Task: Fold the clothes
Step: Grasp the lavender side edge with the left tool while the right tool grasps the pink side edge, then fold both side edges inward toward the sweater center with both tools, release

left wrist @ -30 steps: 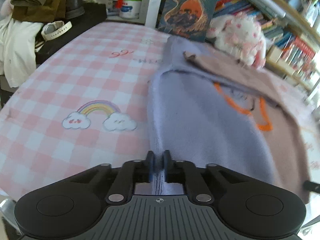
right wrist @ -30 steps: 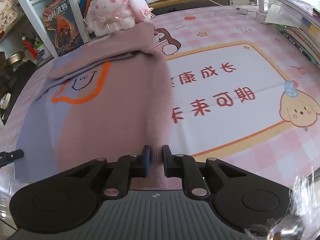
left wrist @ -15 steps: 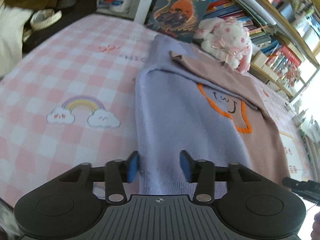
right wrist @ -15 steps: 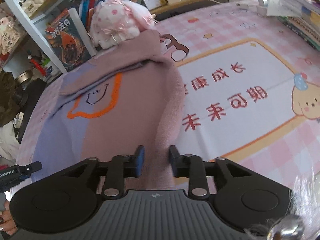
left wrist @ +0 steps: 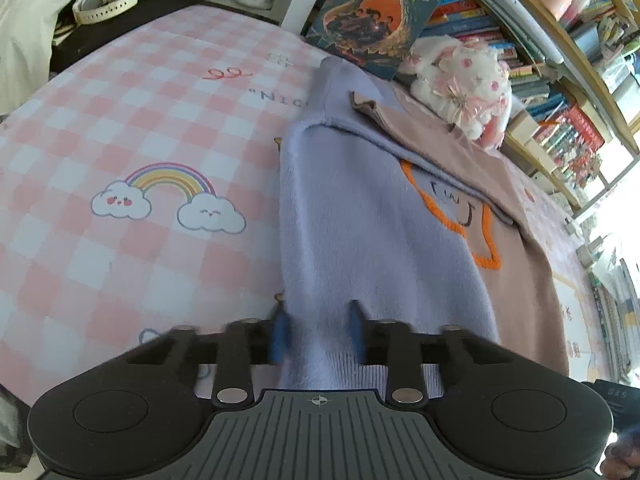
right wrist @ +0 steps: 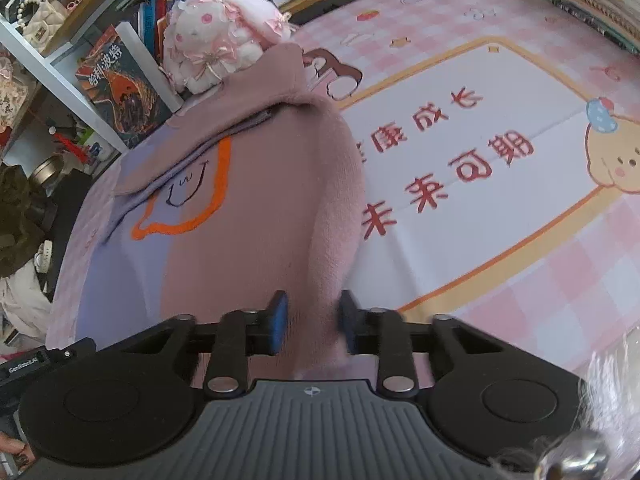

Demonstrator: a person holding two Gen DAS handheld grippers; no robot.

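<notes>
Left wrist: left gripper fingers apart astride sweater hem at 6 o'clock | right gripper likewise apart (nothing clamped) | sweater flat on worktop, sleeves folded inward, narrowing it.

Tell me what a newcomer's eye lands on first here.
The lilac-and-pink sweater with its orange-outlined face lies mid-table on the pink checked mat. Both open tongs, left and right, straddle its near hem. A white plush toy sits beyond its far end.
</notes>
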